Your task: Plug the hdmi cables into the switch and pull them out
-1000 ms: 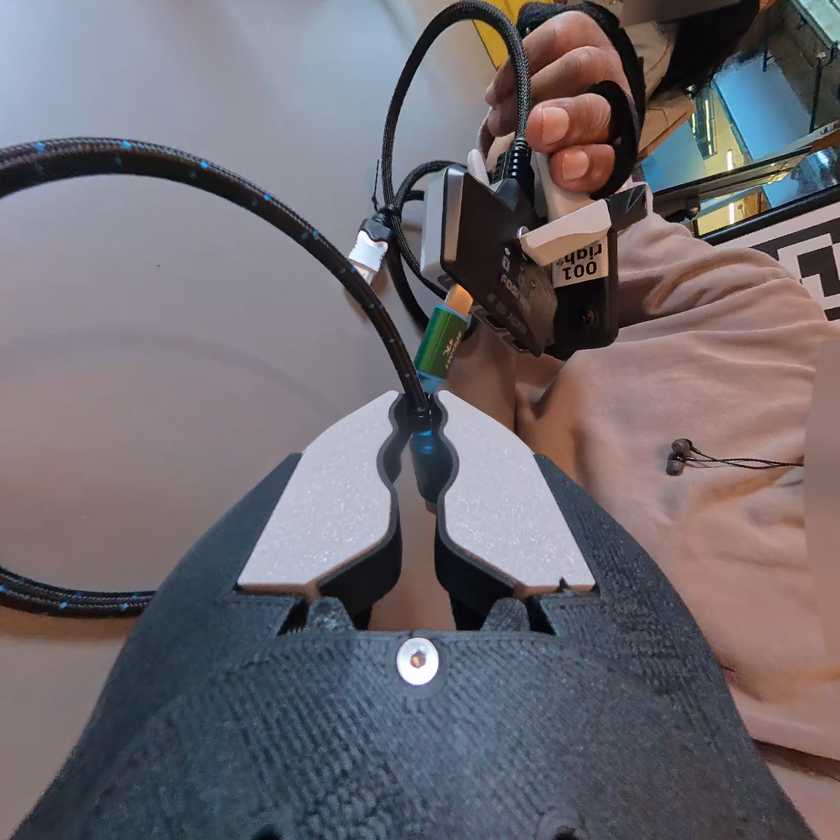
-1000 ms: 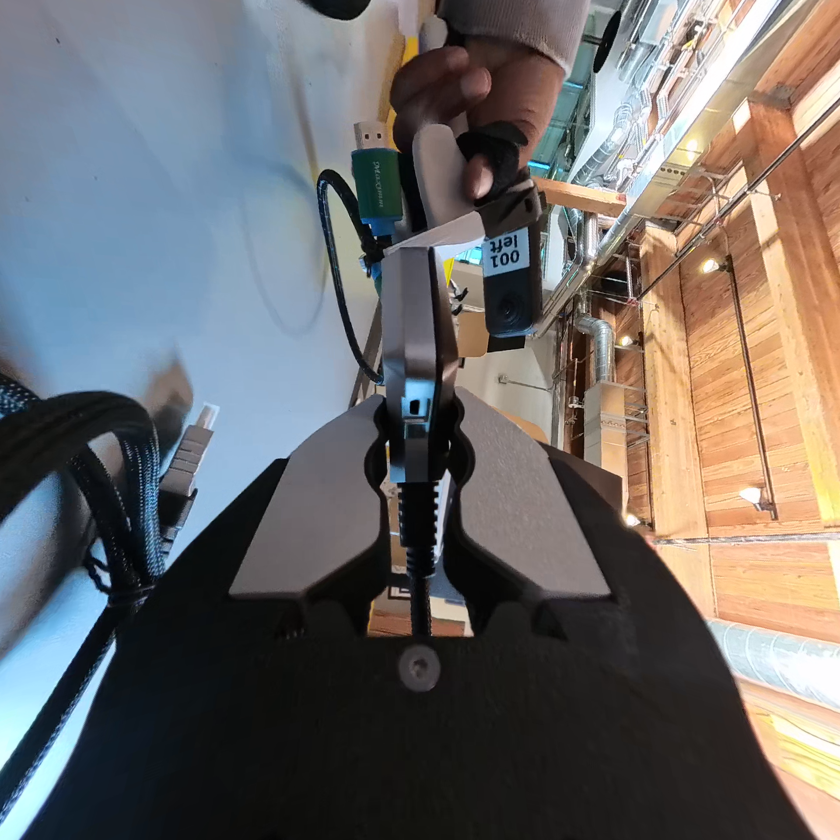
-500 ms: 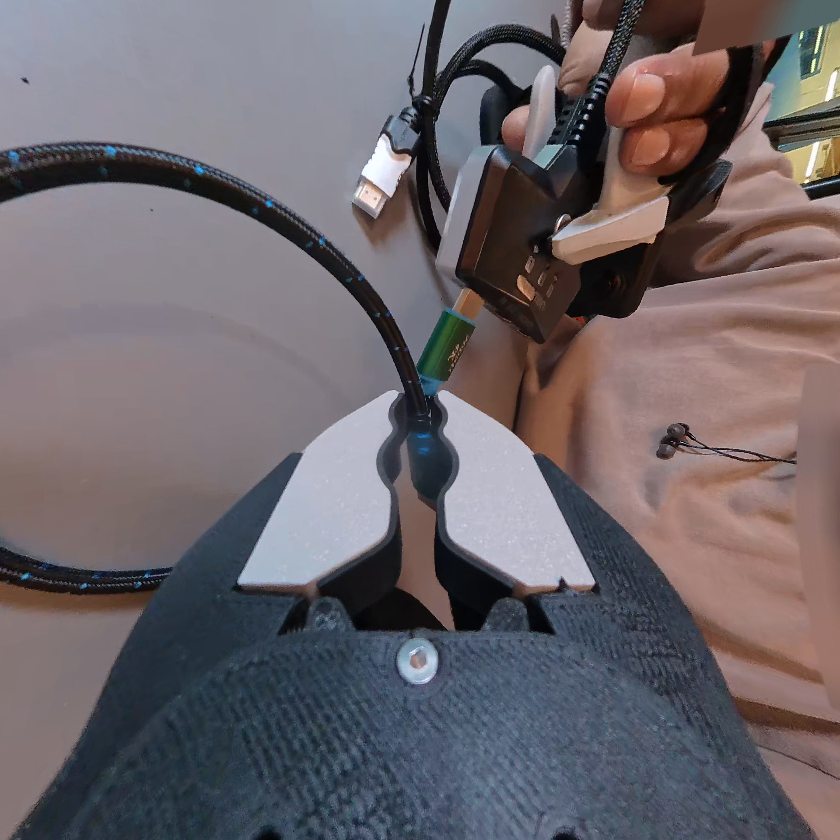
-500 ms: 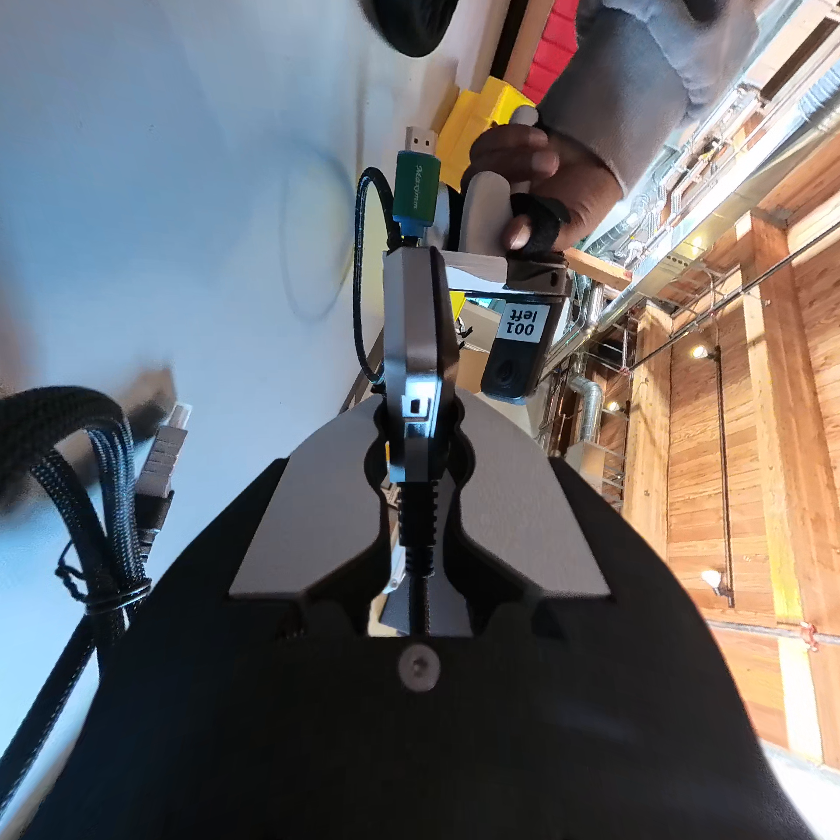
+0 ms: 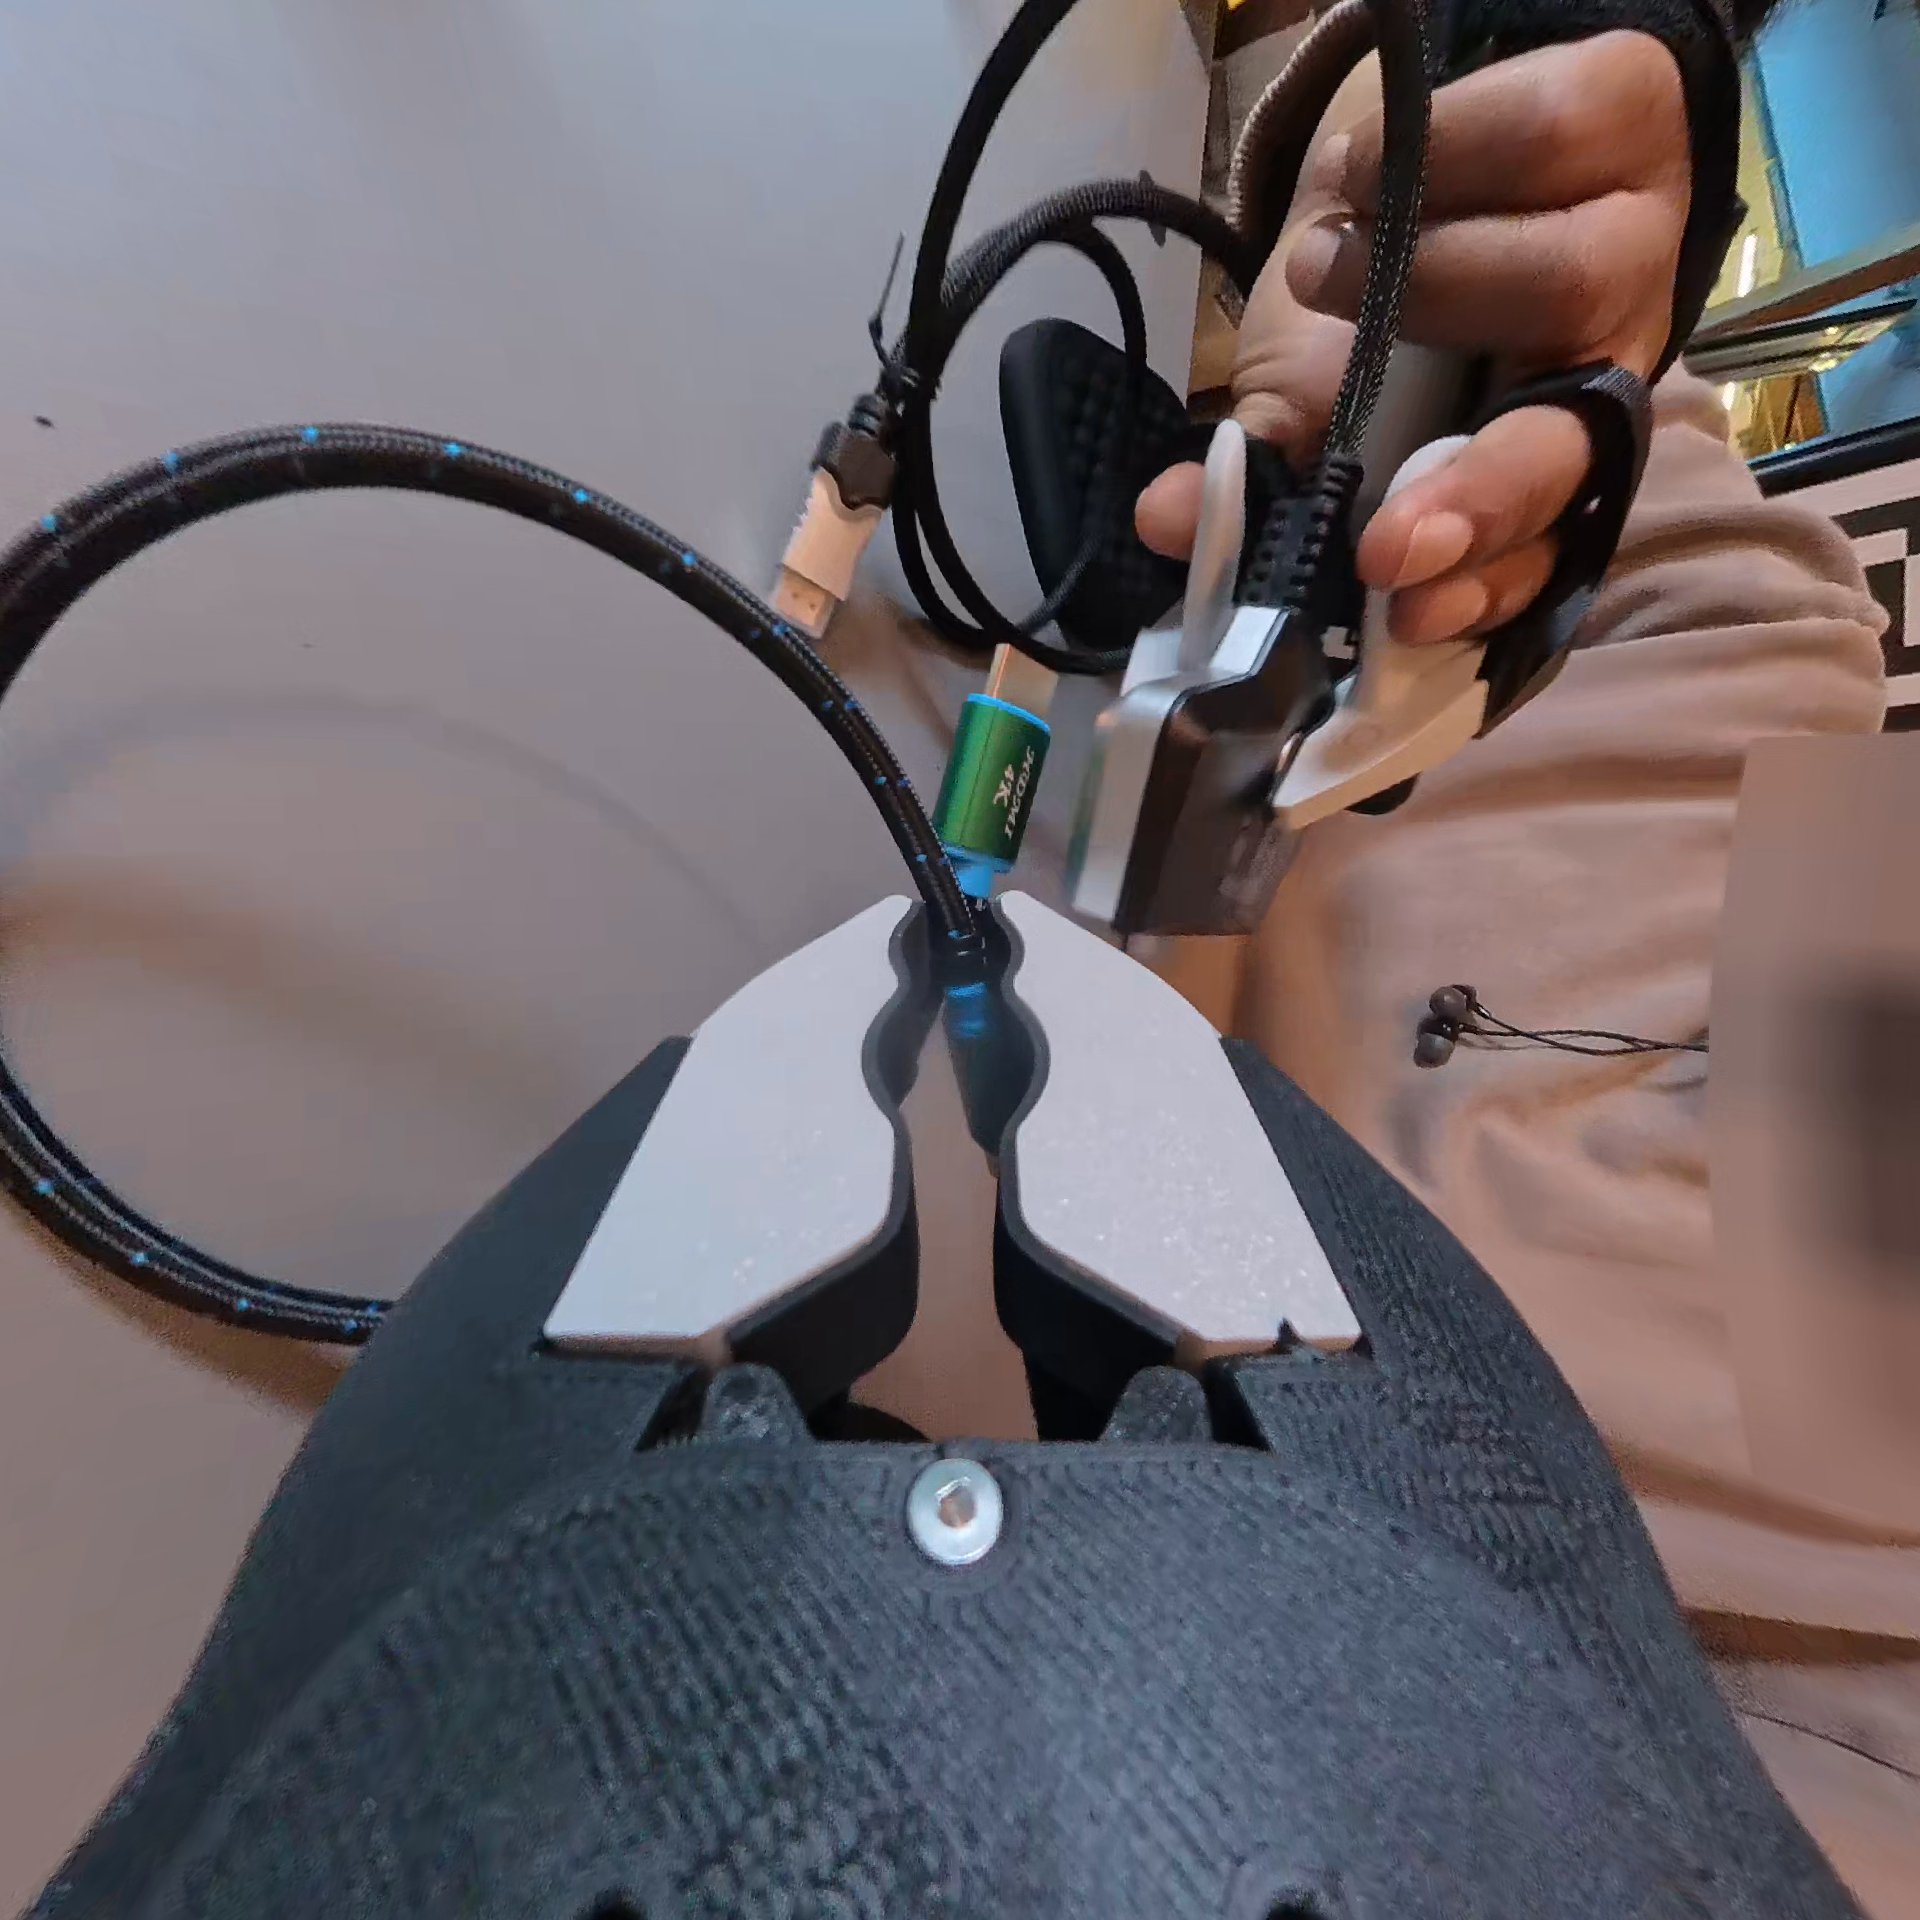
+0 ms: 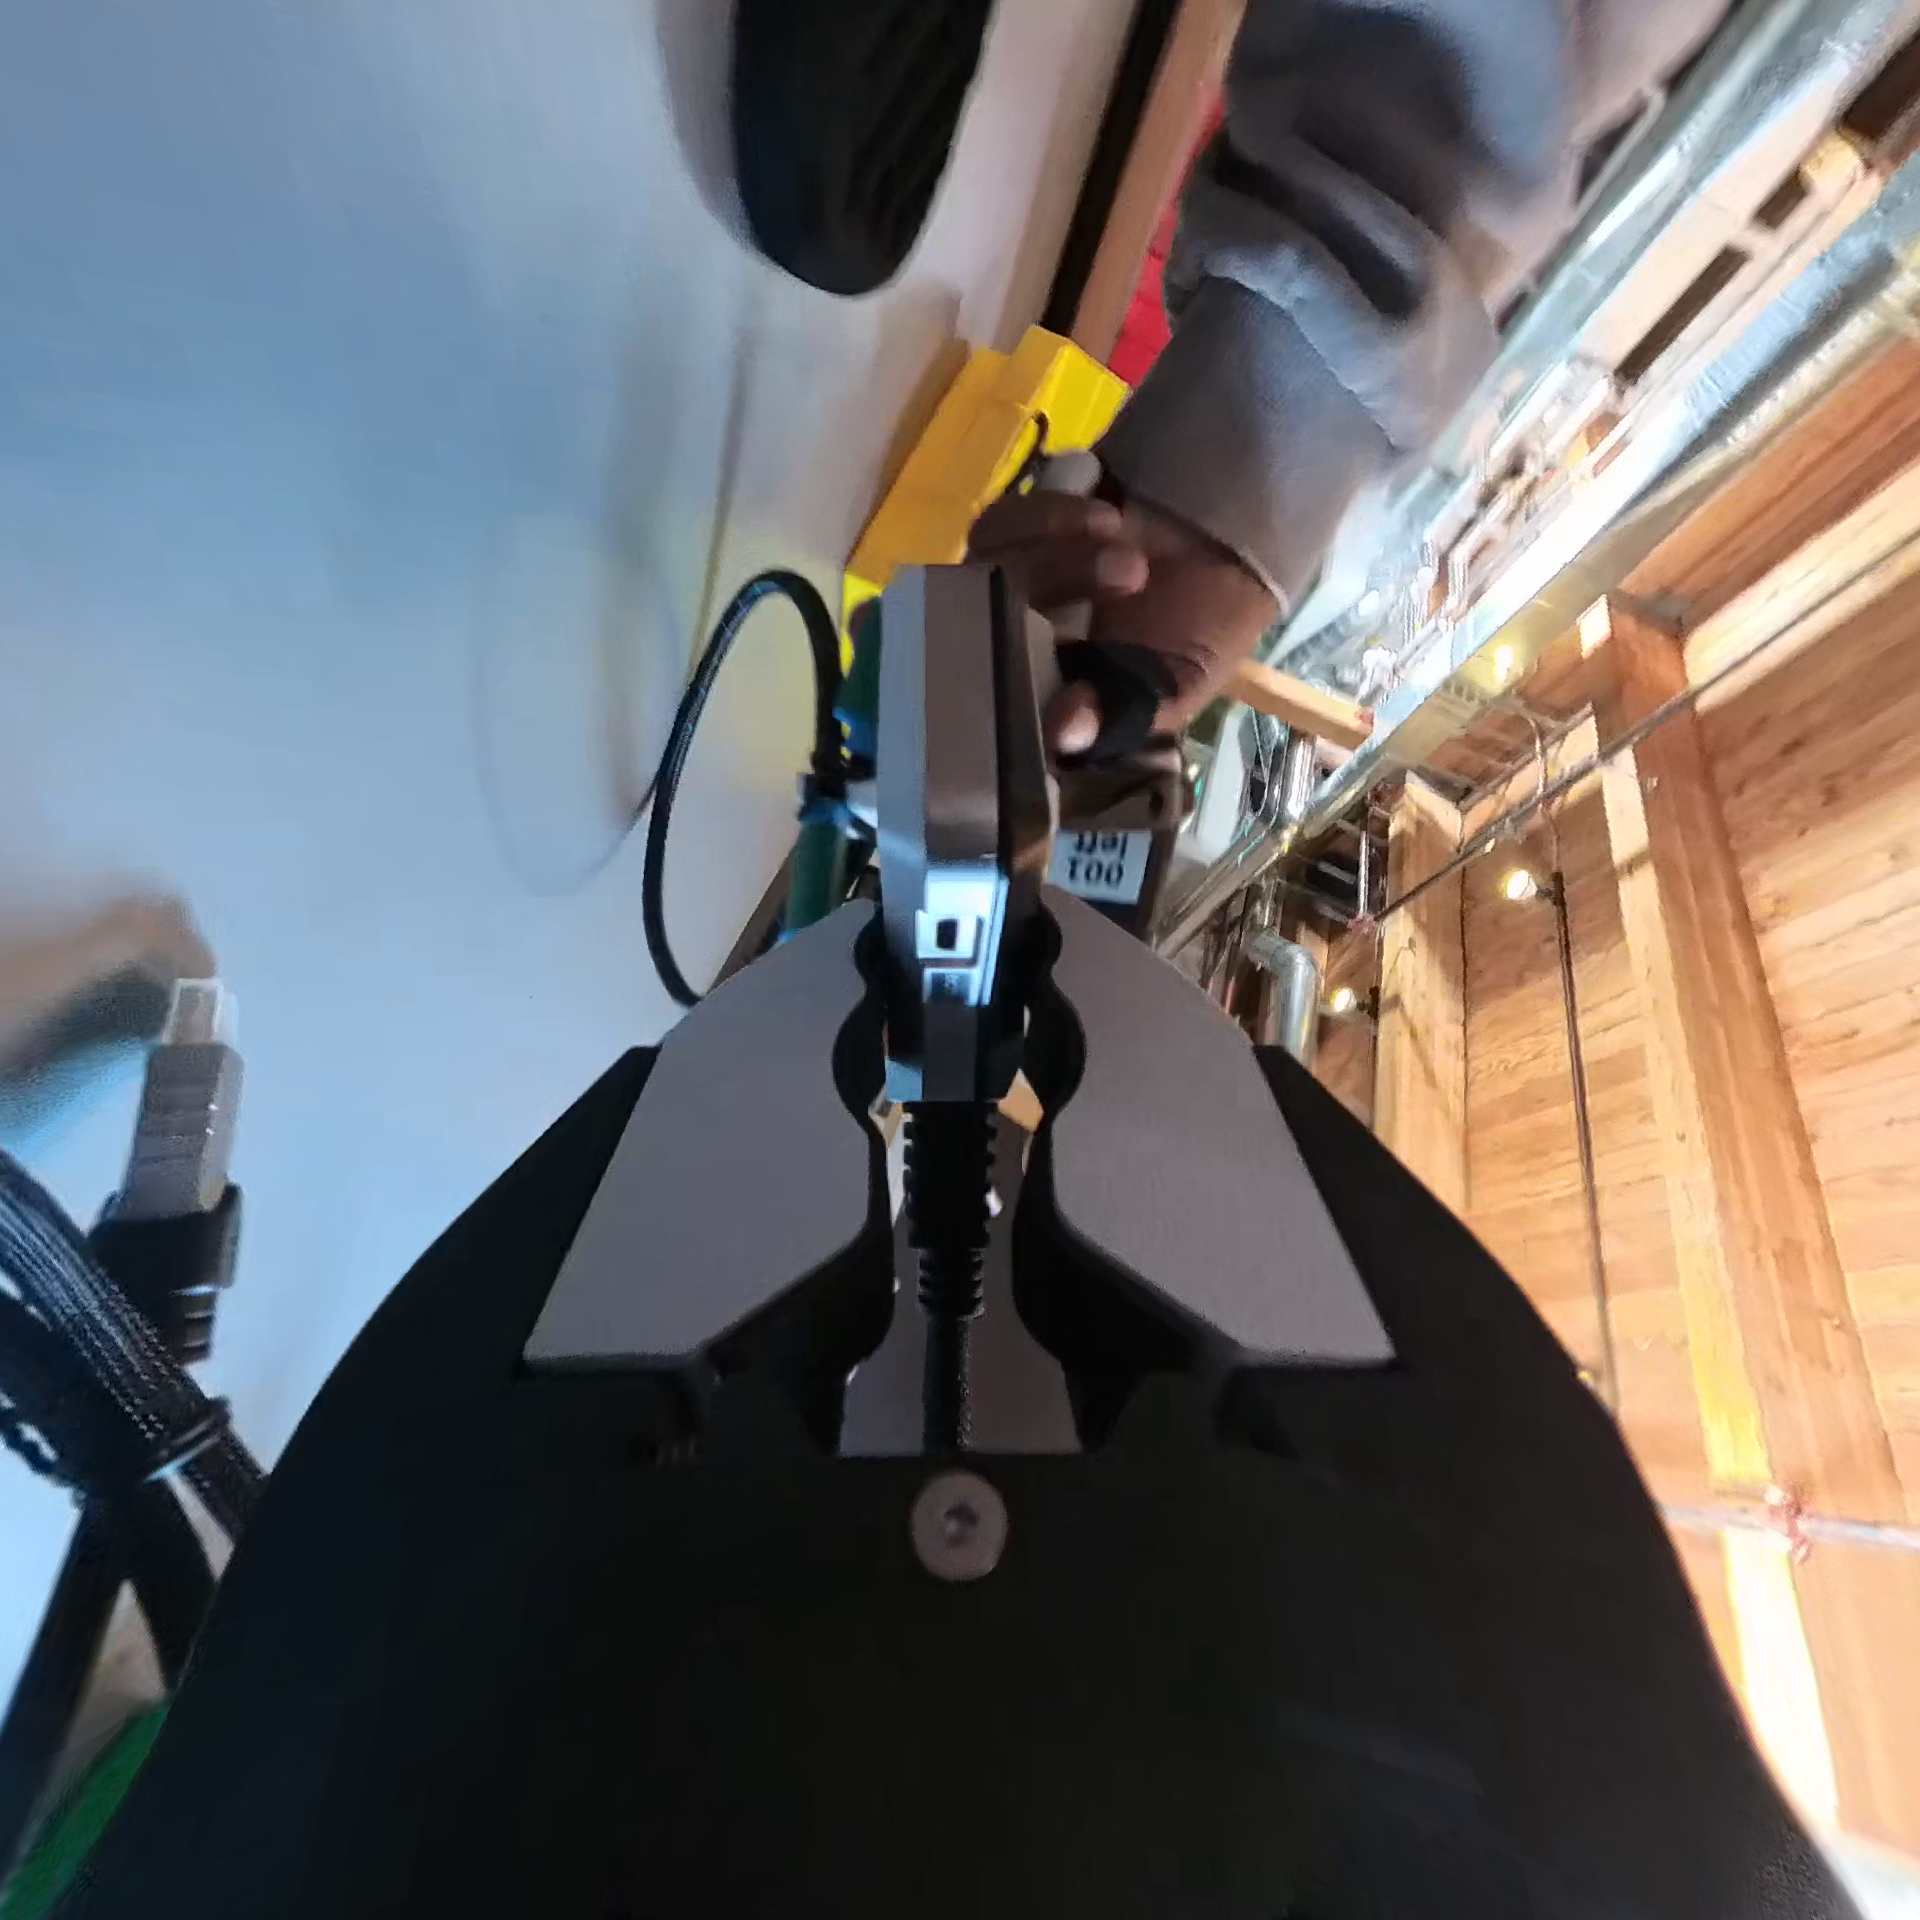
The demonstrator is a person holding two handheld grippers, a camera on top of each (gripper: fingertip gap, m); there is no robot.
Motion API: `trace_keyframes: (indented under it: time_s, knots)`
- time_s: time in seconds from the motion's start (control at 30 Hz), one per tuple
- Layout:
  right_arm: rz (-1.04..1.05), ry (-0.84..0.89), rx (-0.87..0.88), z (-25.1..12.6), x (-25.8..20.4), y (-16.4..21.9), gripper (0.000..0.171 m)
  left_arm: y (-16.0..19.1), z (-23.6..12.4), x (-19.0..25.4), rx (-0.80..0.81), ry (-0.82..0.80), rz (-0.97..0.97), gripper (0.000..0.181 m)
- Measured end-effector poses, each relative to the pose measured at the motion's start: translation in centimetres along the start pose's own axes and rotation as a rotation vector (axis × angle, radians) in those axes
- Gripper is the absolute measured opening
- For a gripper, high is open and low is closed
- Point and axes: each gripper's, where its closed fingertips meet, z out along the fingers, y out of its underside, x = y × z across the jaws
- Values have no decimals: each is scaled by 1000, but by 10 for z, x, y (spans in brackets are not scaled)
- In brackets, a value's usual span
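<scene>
Left wrist view shows the left gripper [image 5: 961,940] pinching the green hdmi plug [image 5: 989,798] by its strain relief, leaving the metal tip free for insertion. Just right of it, clear of its ports, the right gripper [image 6: 956,997] clamps the switch [image 5: 1184,800] in mid-air above the worktop [image 5: 364,260], probably to brace it; a spare plug [image 5: 821,551] lies far left.

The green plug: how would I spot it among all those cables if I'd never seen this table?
Start in the left wrist view at the grey-padded left gripper, shut at its tips. A short metallic green plug sticks up just past those tips, beside the dark switch the right gripper holds. Its bright green sleeve and blue collar set it apart from the silver plug on the table.
</scene>
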Motion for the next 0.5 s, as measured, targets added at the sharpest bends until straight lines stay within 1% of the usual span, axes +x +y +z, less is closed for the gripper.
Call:
trace_keyframes:
  time_s: [0.07, 0.13, 0.23, 0.3, 0.4, 0.5]
  knots:
    - [75, 29, -51, -4, 7, 17, 23, 4, -4, -7, 4, -37, 14, 10]
    - [198, 43, -114, -9, 8, 38, 22, 11, -8, -17, 5, -110, 41, 10]
    - [366, 30, -186, -13, -7, 63, 22, 20, -9, -30, 23, -209, 104, 11]
    - [437, 30, -216, -13, -17, 70, 22, 24, -8, -41, 23, -296, 150, 11]
    - [503, 45, -236, -10, -19, 70, 22, 32, -6, -52, -11, -436, 257, 11]
    - [548, 59, -259, -9, -19, 73, 23, 43, -11, -64, -93, -623, 391, 15]
